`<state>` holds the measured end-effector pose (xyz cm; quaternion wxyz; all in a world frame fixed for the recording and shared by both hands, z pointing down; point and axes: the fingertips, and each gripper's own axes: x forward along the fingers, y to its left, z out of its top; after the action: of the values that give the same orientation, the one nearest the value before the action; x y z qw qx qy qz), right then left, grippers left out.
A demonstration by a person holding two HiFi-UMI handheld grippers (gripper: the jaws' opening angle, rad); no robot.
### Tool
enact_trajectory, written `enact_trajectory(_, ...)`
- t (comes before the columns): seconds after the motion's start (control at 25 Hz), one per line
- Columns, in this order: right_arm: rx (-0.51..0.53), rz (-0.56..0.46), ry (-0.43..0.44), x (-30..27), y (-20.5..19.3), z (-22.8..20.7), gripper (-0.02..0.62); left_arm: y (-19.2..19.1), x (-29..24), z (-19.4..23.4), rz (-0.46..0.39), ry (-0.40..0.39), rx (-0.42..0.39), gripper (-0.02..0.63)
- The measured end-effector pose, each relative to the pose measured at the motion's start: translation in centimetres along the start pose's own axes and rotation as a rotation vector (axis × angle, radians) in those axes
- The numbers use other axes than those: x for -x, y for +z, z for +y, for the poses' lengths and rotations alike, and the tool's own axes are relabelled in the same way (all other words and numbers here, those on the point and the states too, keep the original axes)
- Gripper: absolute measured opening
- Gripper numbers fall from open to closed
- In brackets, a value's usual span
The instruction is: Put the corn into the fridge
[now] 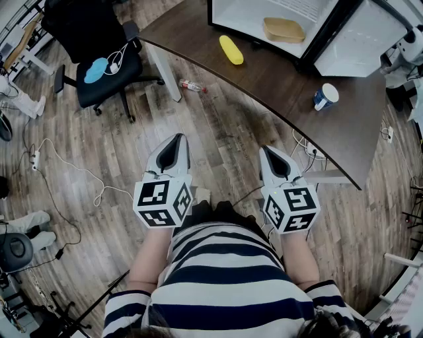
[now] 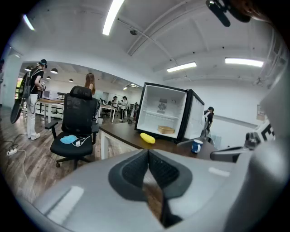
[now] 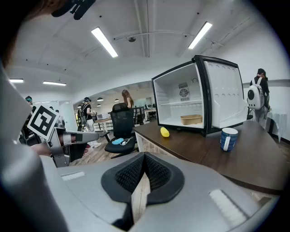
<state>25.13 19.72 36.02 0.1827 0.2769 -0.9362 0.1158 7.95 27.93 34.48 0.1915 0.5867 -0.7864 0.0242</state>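
Observation:
The yellow corn (image 1: pixel 231 49) lies on the dark wooden table (image 1: pixel 277 86), just in front of the small open fridge (image 1: pixel 264 16). It also shows as the corn (image 2: pixel 147 138) in the left gripper view and the corn (image 3: pixel 165 132) in the right gripper view. Inside the fridge sits a tan tray (image 1: pixel 284 29). My left gripper (image 1: pixel 174 144) and right gripper (image 1: pixel 273 156) hang side by side over the floor, well short of the table. Both are shut with nothing between the jaws.
A blue and white mug (image 1: pixel 325 96) stands on the table right of the fridge door (image 1: pixel 357 39). A black office chair (image 1: pixel 99 63) with a blue object on its seat stands at the left. A plastic bottle (image 1: pixel 192 86) and cables lie on the floor.

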Motion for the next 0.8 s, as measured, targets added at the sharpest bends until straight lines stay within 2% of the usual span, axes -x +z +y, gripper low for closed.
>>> enact_trajectory(0.36,-0.009,0.002,-0.041,-3.1,1.2,0.0,-0.008,1.0,-1.9,3.1,0.004,-0.004,-0.027,0.000)
enact_trajectory(0.8,-0.019,0.019,-0.086,-7.2,2.1,1.5,-0.006,1.7,-3.2,7.3,0.010,-0.026,-0.012,0.000)
